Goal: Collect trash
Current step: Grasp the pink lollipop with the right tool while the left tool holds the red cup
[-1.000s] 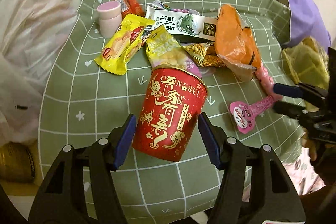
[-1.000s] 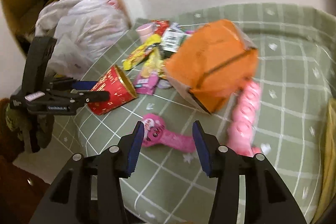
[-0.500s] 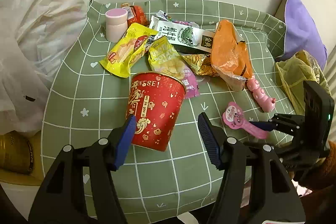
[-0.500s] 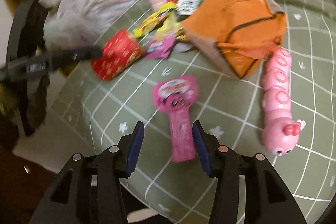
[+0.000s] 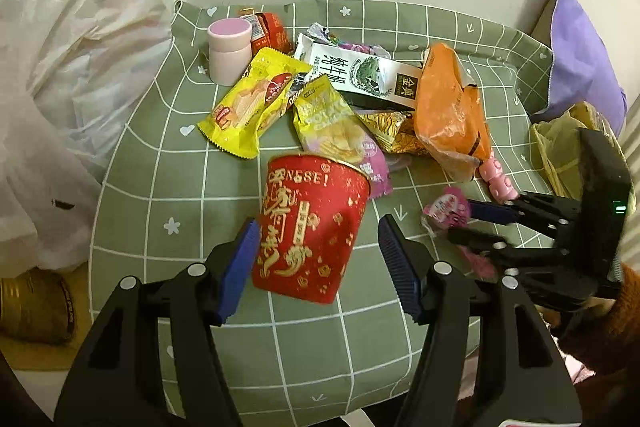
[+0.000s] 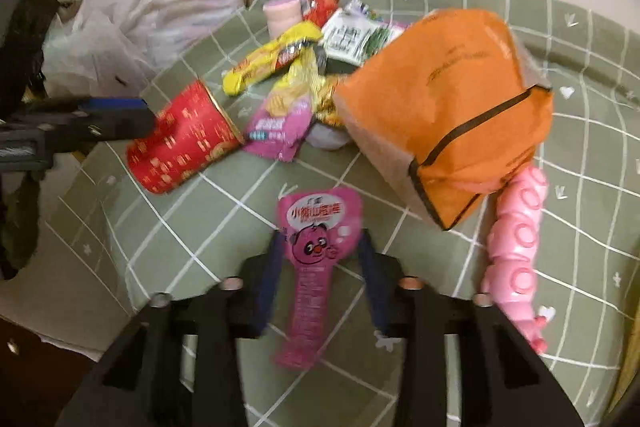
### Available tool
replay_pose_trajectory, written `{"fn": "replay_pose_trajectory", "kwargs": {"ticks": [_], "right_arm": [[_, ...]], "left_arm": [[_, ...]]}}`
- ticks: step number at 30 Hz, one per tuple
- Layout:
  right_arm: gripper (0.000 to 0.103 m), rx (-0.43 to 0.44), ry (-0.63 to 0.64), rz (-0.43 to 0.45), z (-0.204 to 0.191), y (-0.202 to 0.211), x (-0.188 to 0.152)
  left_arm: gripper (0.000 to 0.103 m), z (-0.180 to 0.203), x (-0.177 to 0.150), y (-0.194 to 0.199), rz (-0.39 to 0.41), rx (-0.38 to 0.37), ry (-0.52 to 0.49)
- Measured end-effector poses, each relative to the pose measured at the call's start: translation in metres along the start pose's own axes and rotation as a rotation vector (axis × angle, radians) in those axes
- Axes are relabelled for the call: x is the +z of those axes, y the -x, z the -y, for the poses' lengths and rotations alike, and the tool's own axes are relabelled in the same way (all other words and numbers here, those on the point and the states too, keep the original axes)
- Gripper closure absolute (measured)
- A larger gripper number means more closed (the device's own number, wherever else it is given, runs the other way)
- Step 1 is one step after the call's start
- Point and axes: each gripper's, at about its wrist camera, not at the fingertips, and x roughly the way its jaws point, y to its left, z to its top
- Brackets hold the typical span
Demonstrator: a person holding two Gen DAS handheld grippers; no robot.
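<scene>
A red paper cup lies on its side on the green checked cloth; it also shows in the right wrist view. My left gripper is open with its fingers on either side of the cup's base, not clamped. A pink pig-face wrapper lies flat between the open fingers of my right gripper; in the left wrist view the wrapper sits at the right gripper's tips.
A heap of trash lies behind: yellow snack bag, chips bag, milk carton, orange bag, pink jar, pink caterpillar toy. White plastic bags stand left. A purple cushion is right.
My right gripper moved forward over the pink wrapper, which now lies between its fingers. My left gripper shifted slightly around the red cup, which stays between its open fingers.
</scene>
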Motion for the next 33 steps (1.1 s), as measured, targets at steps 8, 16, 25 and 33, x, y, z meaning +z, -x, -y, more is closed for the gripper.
{"fn": "replay_pose_trajectory", "kwargs": {"ticks": [8, 16, 25, 33], "right_arm": [[0.081, -0.039, -0.051, 0.069, 0.015, 0.053, -0.006], [0.089, -0.059, -0.100, 0.092, 0.027, 0.073, -0.017], [0.049, -0.038, -0.084, 0.042, 0.029, 0.055, -0.031], [0.054, -0.088, -0.065, -0.052, 0.028, 0.015, -0.028]], "left_arm": [[0.045, -0.002, 0.008, -0.030, -0.066, 0.045, 0.026], [0.052, 0.007, 0.018, -0.021, -0.029, 0.032, 0.011], [0.053, 0.009, 0.013, -0.023, -0.053, 0.024, 0.000], [0.053, 0.001, 0.006, -0.022, -0.056, 0.009, 0.013]]}}
